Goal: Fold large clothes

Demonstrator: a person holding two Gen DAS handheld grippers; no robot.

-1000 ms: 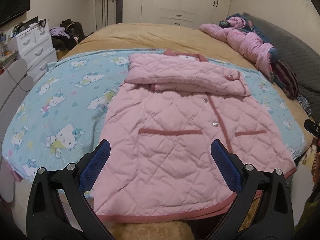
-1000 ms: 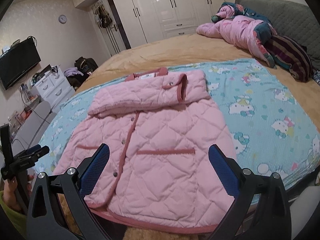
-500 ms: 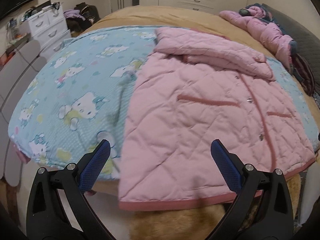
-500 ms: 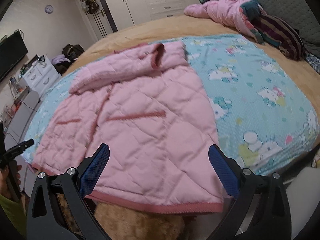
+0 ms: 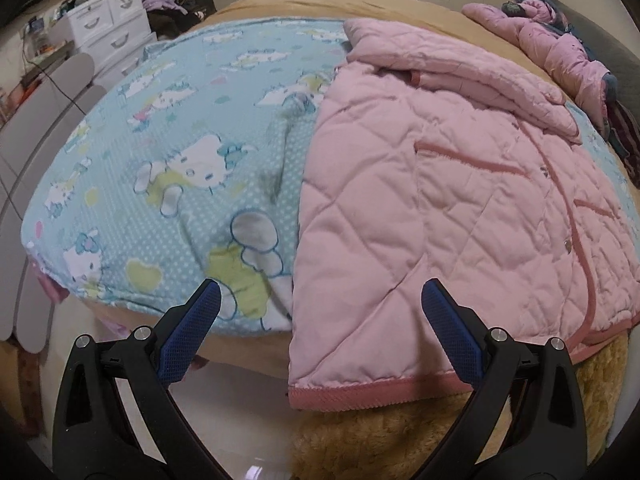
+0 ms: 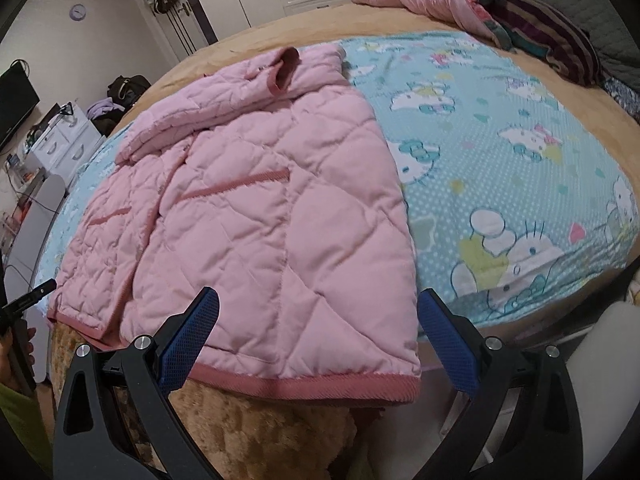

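Observation:
A pink quilted jacket (image 5: 432, 200) (image 6: 256, 208) lies front-up on the bed, its sleeves folded across the chest and its darker pink hem hanging over the near edge. My left gripper (image 5: 320, 320) is open, its blue pads (image 5: 188, 336) straddling the jacket's lower left hem corner from just above. My right gripper (image 6: 316, 324) is open too, and its pads (image 6: 448, 344) bracket the lower right hem corner. Neither holds any cloth. The left gripper's tip shows at the left edge of the right wrist view, held in a hand.
The jacket rests on a light blue cartoon-cat blanket (image 5: 180, 160) (image 6: 500, 152) over a tan bed (image 6: 248, 432). A pile of pink and striped clothes (image 6: 480, 4) sits at the far side. White drawers (image 5: 108, 28) stand at the left, wardrobes behind.
Both grippers have dropped lower and closer to the jacket's hem. The left one swung out to the left corner, the right one to the right corner. Both stayed open.

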